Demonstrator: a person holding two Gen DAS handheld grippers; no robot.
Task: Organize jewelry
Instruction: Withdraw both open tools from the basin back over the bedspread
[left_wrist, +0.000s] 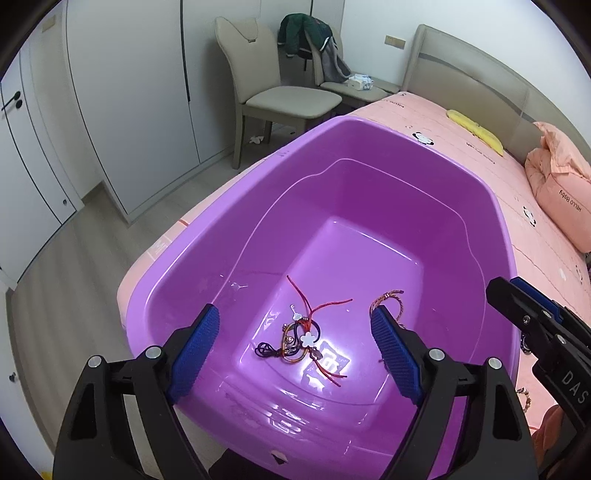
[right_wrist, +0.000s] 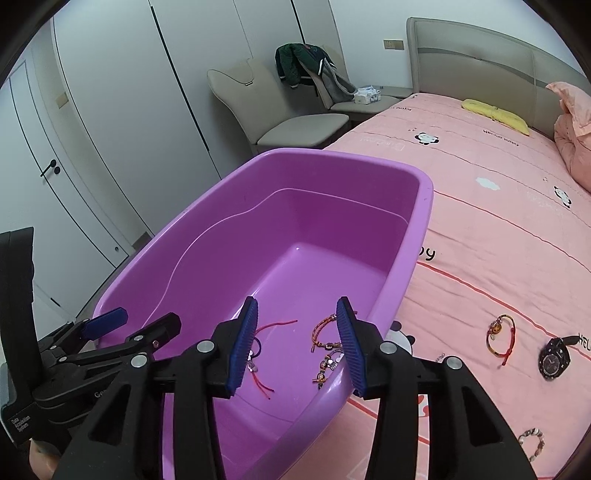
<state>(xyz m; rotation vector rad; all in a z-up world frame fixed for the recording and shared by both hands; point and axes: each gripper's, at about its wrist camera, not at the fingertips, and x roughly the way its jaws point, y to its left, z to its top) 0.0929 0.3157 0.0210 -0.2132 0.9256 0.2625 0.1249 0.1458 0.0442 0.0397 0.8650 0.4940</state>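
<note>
A purple plastic tub sits on the pink bed. On its floor lie a tangle of red-cord bracelets with a white flower charm and a braided orange bracelet. My left gripper is open and empty above the tub's near end. My right gripper is open and empty over the tub's right side. On the bed to the right lie a gold and red bracelet, a black watch and a beaded bracelet.
The pink bedspread stretches right, with a yellow cloth and pink pillows near the headboard. Beige chairs with a green jacket stand behind the tub. White wardrobe doors line the left. The right gripper shows in the left wrist view.
</note>
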